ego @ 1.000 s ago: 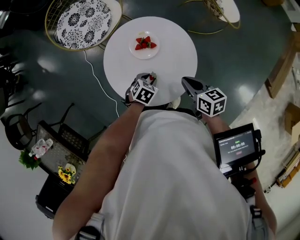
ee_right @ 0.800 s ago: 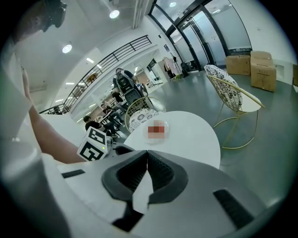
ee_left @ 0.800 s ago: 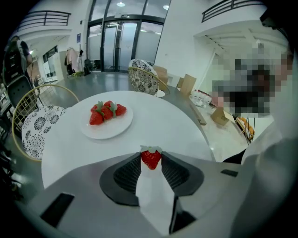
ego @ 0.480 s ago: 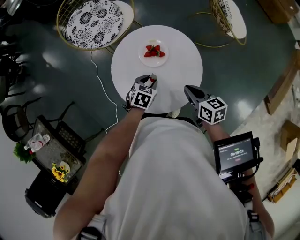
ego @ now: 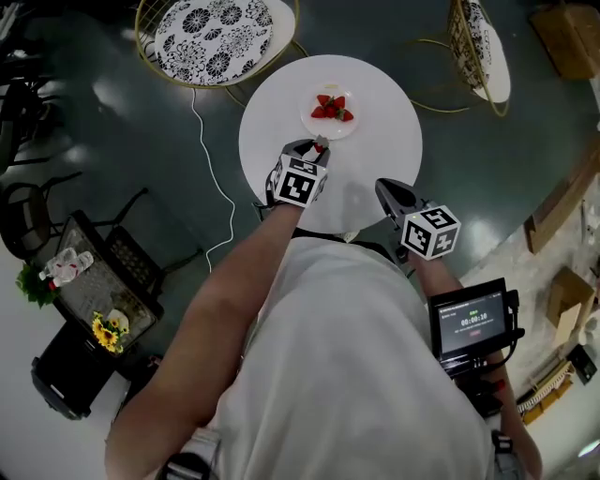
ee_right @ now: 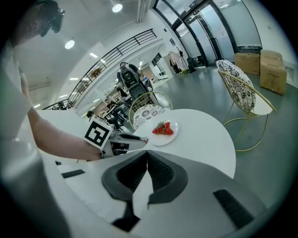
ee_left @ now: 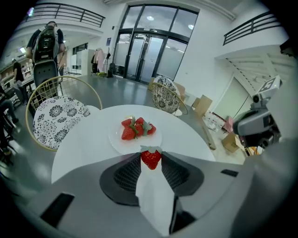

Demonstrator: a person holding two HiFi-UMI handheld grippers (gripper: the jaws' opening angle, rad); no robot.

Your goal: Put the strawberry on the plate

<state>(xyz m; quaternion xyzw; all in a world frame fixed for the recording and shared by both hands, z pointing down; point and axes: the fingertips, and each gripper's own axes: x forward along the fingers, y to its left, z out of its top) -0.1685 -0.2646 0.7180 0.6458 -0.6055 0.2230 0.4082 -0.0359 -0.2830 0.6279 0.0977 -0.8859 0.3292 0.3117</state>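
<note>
A red strawberry (ee_left: 151,158) with a green leafy top is pinched at the tips of my left gripper (ego: 318,146), which is shut on it. It hangs over the round white table (ego: 375,159), just short of the near rim of the white plate (ego: 328,124) (ee_left: 118,142). The plate holds three strawberries (ego: 333,108) (ee_left: 136,128). My right gripper (ego: 386,190) is shut and empty, held over the table's near right edge; its own view shows its jaws (ee_right: 146,158) meeting with nothing between them.
A gold wire chair with a patterned cushion (ego: 214,28) stands beyond the table at the left, another chair (ego: 482,47) at the right. A white cable (ego: 208,159) runs over the dark floor. Cardboard boxes (ego: 562,33) lie at the far right.
My left gripper has carried the strawberry forward across the table, from the near edge almost to the plate's rim. The right gripper has stayed near the table's near right edge.
</note>
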